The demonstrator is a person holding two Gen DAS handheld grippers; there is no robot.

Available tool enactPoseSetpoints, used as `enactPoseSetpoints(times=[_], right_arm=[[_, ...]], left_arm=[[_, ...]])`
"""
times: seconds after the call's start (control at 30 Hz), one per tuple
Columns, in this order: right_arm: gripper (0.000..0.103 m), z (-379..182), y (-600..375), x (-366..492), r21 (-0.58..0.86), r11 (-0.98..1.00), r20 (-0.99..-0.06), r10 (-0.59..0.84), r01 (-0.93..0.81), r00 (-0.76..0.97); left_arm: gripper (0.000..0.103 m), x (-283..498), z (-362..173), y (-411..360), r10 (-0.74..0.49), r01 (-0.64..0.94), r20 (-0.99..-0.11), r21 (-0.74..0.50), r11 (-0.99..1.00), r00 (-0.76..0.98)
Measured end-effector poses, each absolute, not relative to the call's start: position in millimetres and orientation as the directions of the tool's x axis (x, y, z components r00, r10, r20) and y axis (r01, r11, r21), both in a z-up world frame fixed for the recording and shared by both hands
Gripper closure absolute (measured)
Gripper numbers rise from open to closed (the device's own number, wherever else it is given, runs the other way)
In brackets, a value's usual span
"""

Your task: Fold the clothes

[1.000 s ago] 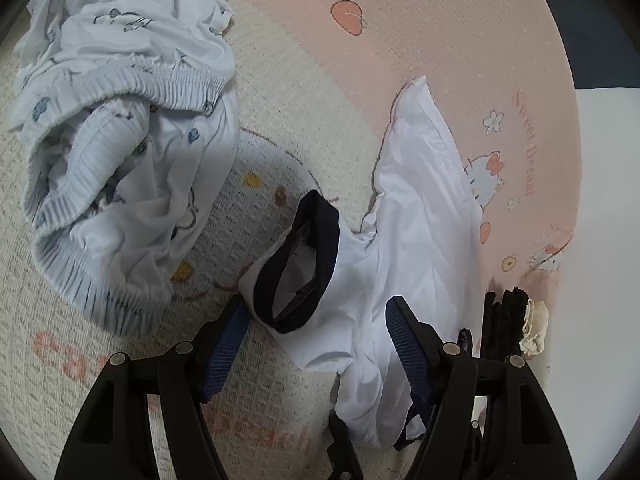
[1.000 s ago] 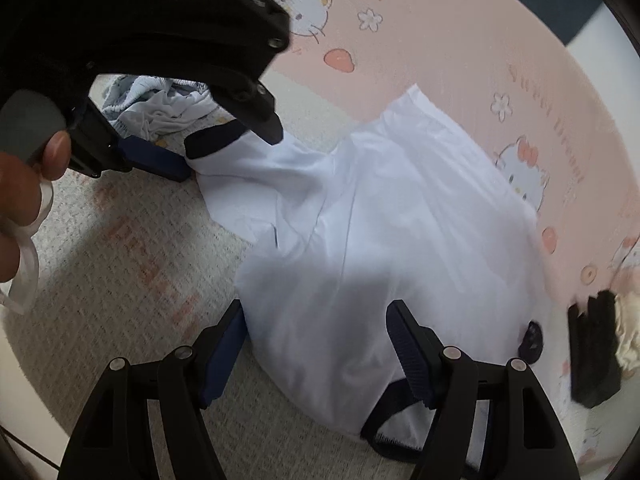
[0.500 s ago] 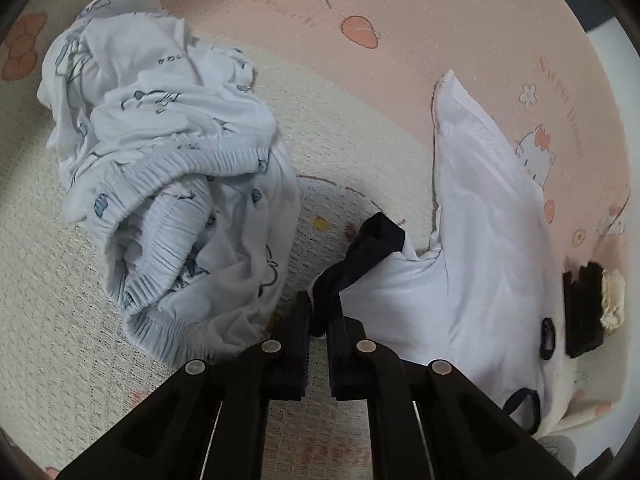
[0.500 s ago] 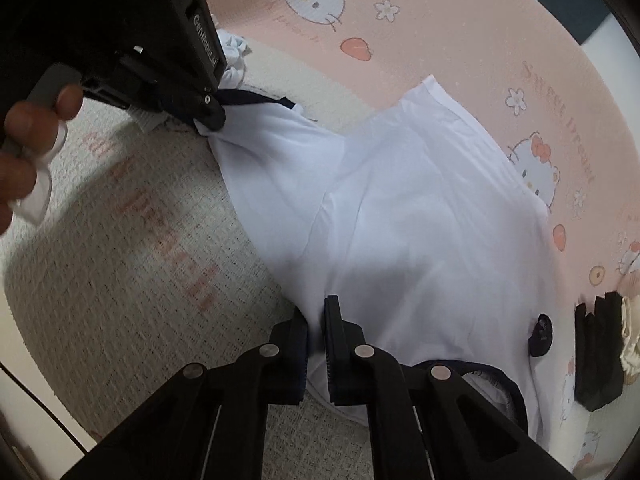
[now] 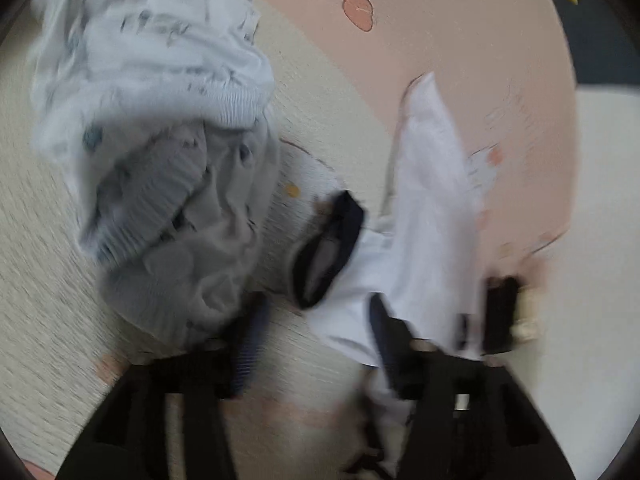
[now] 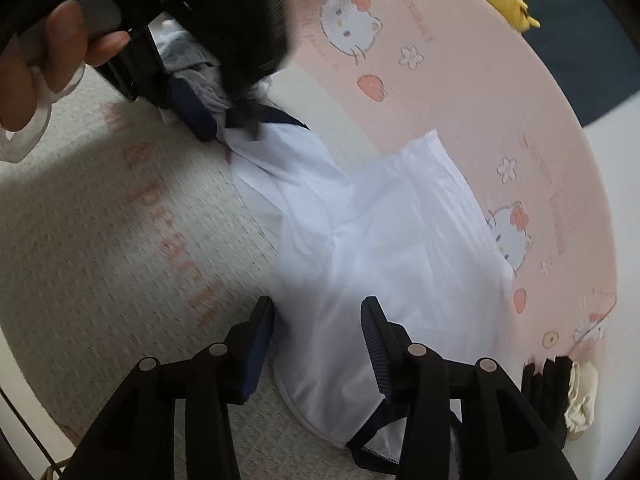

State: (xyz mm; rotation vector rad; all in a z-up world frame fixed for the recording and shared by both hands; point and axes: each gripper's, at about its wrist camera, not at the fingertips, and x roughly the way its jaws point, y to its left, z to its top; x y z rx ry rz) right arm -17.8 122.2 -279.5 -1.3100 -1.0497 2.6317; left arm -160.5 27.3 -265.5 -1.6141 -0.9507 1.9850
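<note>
Release on both sides: half a second ago each tool pinched the white shirt (image 6: 392,240); now left tool (image 5: 316,336) and right tool (image 6: 318,332) are opening, pads off the cloth. Shirt lies flat on the mat (image 6: 120,240), right of the crumpled pyjamas (image 5: 160,160); this spreading step looks finished.

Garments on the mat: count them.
2. The white shirt with navy trim lies spread centre-right; the crumpled printed light-blue garment sits to its left. More may be hidden.
</note>
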Motion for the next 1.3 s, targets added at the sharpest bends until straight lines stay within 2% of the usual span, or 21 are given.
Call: enactPoseSetpoints(times=[0.2,0.53,1.03,1.07,1.1,1.13,1.2,1.23,1.3], right_arm=[[0.059,-283,110,-23,-0.624,-0.721,-0.683,0.313,0.303,-0.660],[0.059,-282,111,-54,-0.615,-0.725,-0.690,0.305,0.309,-0.657],[0.060,-291,108,-79,-0.620,-0.719,-0.695,0.318,0.314,-0.645],[0.070,-291,110,-80,-0.602,-0.733,-0.707,0.305,0.316,-0.639],[0.093,-291,111,-83,-0.565,-0.758,-0.734,0.281,0.327,-0.618],[0.101,-292,112,-86,-0.542,-0.772,-0.754,0.271,0.333,-0.599],[0.102,-291,113,-87,-0.532,-0.783,-0.756,0.266,0.324,-0.598],[0.102,-289,113,-87,-0.523,-0.789,-0.755,0.255,0.321,-0.604],[0.102,-283,115,-85,-0.507,-0.803,-0.752,0.236,0.312,-0.615]], left_arm=[[0.042,-163,-265,34,0.671,0.111,-0.700,-0.708,-0.698,-0.244],[0.042,-167,-265,36,0.659,0.088,-0.713,-0.692,-0.717,-0.242],[0.042,-178,-272,34,0.696,0.140,-0.659,-0.747,-0.650,-0.287],[0.042,-178,-272,35,0.692,0.132,-0.660,-0.745,-0.654,-0.291],[0.043,-177,-271,36,0.689,0.124,-0.661,-0.742,-0.659,-0.297],[0.043,-176,-270,37,0.683,0.116,-0.664,-0.738,-0.665,-0.305],[0.069,-174,-269,36,0.648,0.115,-0.688,-0.709,-0.696,-0.327],[0.088,-173,-270,37,0.617,0.120,-0.713,-0.681,-0.723,-0.332],[0.091,-172,-273,36,0.606,0.131,-0.724,-0.670,-0.730,-0.329]])
